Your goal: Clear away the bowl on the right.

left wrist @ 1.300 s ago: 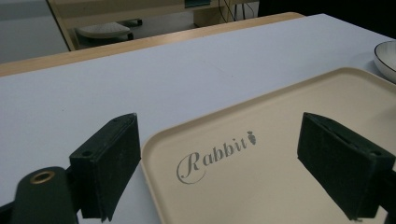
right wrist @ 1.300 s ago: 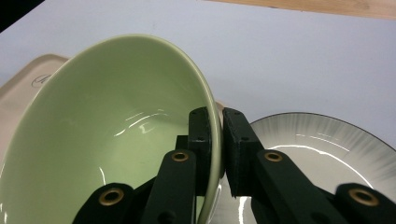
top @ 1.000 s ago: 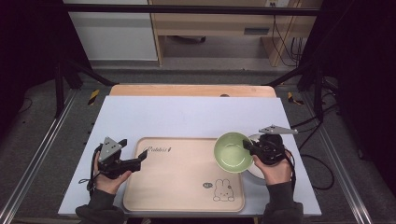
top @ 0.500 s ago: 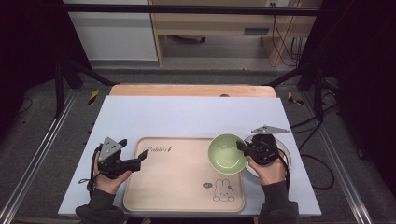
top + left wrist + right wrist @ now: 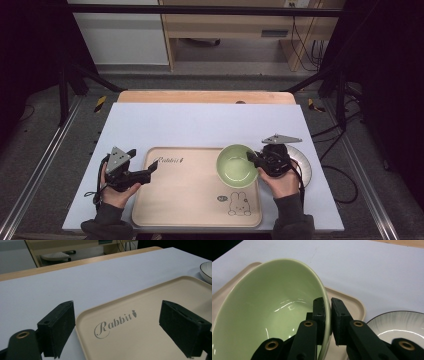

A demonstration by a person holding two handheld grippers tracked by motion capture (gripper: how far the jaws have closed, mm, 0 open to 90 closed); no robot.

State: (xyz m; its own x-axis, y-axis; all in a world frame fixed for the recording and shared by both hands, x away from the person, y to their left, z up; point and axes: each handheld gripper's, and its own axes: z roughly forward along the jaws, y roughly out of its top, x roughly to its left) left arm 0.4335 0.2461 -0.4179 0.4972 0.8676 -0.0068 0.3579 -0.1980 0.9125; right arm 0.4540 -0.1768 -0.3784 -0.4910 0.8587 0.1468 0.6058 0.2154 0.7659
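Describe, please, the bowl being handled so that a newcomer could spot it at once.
Start at the beige rectangular tray with a rabbit drawing on the white table. At its far right corner sits a pale green glossy ceramic bowl, its rim pinched by the right hand-held gripper. Unlike the white dark-rimmed plate beside it, it is deep and green.

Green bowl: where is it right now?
In the high view the bowl sits at the tray's right rear corner, its right rim pinched by the right tool, beside the plate.
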